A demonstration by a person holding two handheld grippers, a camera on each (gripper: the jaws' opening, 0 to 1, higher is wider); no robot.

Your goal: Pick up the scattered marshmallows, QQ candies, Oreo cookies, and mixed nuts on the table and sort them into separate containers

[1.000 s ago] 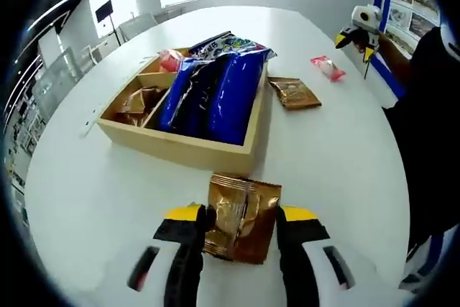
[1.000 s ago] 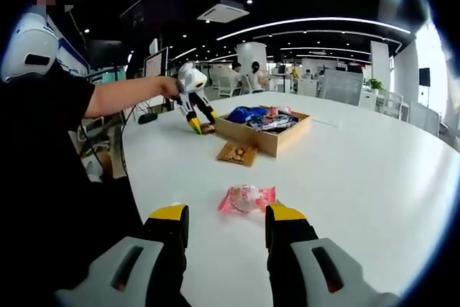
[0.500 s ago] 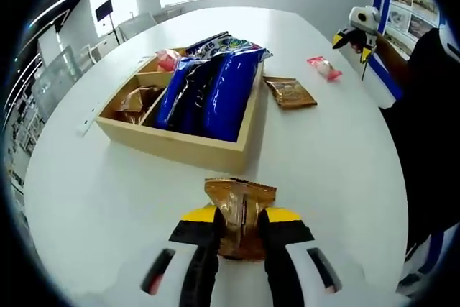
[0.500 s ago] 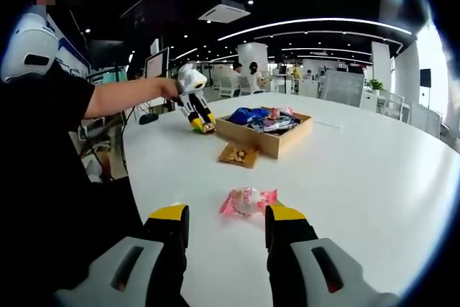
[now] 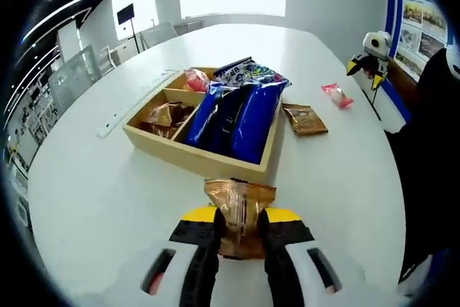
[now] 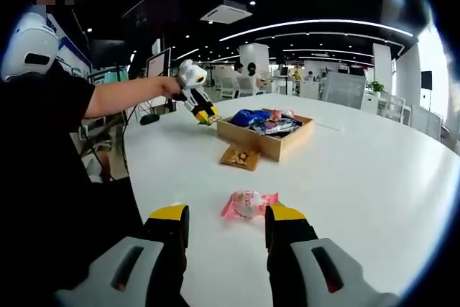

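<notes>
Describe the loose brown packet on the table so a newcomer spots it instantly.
Find the wooden tray on the white table. Just off its blue-packet side lies a flat brown packet. Unlike the pink candy beyond it, it is brown and square; nothing grips it.

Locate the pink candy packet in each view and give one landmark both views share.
Left gripper view: the pink packet lies on the table at upper right, beyond the brown packet beside the wooden box.
Right gripper view: the pink packet lies low in the centre, just ahead of the right gripper, whose jaws stand open.
Shared landmark: the wooden box, with the brown packet lying beside it.
</notes>
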